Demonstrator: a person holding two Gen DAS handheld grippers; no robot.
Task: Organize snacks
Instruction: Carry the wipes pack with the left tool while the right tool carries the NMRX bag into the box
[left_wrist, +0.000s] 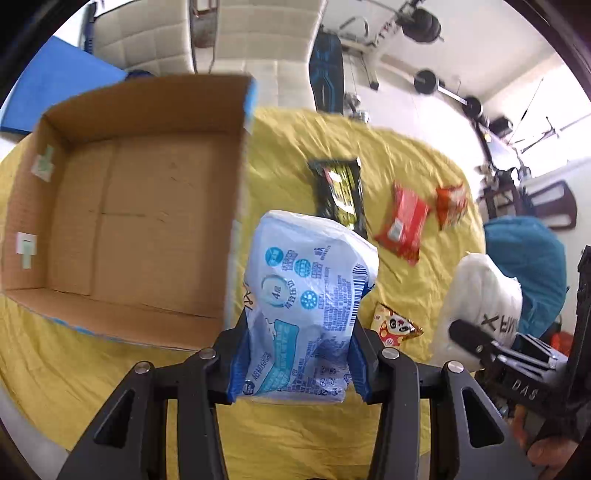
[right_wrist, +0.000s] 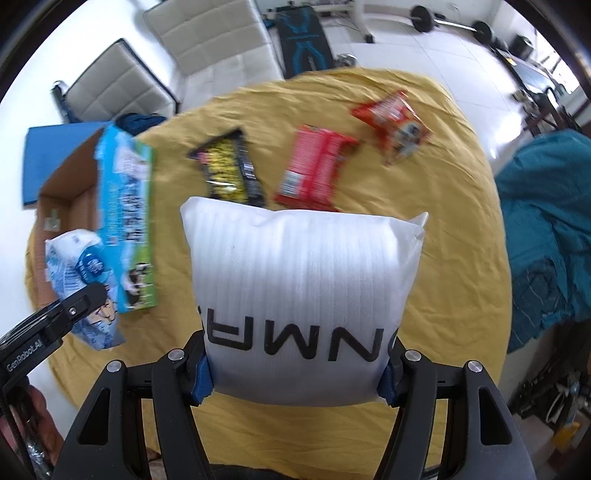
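My left gripper (left_wrist: 299, 365) is shut on a white and blue snack bag (left_wrist: 310, 295), held above the yellow cloth just right of the open cardboard box (left_wrist: 140, 221), which holds nothing. My right gripper (right_wrist: 295, 373) is shut on a white puffy bag (right_wrist: 306, 295) with black letters; the same bag (left_wrist: 480, 295) shows at the right of the left wrist view. On the cloth lie a black and yellow packet (right_wrist: 231, 168), a red packet (right_wrist: 314, 166), an orange-red packet (right_wrist: 393, 122) and a small panda packet (left_wrist: 395, 325).
The round table wears a yellow cloth (right_wrist: 424, 295). White chairs (right_wrist: 207, 37), a blue mat (right_wrist: 55, 155), gym weights (right_wrist: 448, 22) and a teal cloth (right_wrist: 546, 240) surround it. A hand (left_wrist: 550, 450) grips the right tool.
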